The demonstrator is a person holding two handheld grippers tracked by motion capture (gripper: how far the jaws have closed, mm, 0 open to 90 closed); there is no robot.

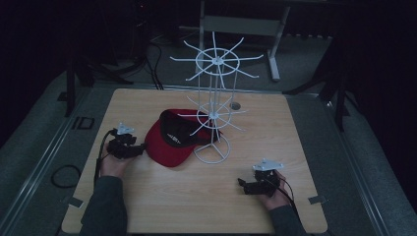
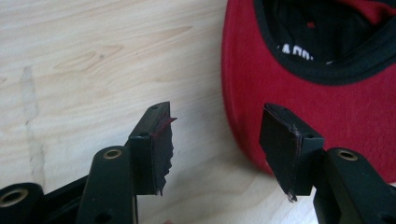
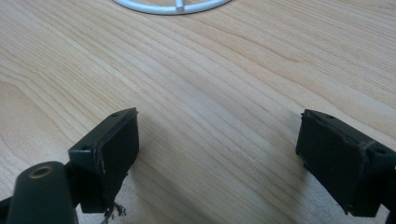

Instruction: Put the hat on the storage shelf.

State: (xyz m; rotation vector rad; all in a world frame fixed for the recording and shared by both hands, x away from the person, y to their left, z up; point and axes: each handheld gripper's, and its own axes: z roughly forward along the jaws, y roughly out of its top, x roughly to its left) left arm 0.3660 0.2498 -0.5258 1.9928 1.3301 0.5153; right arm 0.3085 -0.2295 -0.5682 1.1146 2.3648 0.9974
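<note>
Jaws of the left gripper point(image 2: 215, 140) stand spread in the left gripper view, nothing between them; the pad at 3 o'clock sits over the edge of the red cap's point(image 2: 303, 93) brim, though whether it touches the cloth cannot be told. That close view gives the cap's black inner band and some white lettering, too cut off to read. From above, the left gripper point(image 1: 140, 149) lies at 9 o'clock of the cap point(image 1: 169, 145), just beside its brim, held in the left hand point(image 1: 113, 164).

Nearer the table's point(image 1: 196, 206) front edge, at about 5 o'clock of the cap and well apart from it, the right hand point(image 1: 274, 194) holds the right gripper point(image 1: 242, 184). Its own view shows the right gripper point(image 3: 217, 154) with jaws wide apart over bare wood, gripping nothing, frayed tape hanging from one pad. At 12 o'clock in that view a curved piece of the white wire stand's point(image 3: 173, 5) base ring is cut off by the frame.

Only the high view gives the whole stand point(image 1: 214, 98): base ring touching the cap at its 3 o'clock side, two tiers of spokes above. The cap lies upside down, its far part partly behind the wires. Beyond the table all is dark and hard to make out.
</note>
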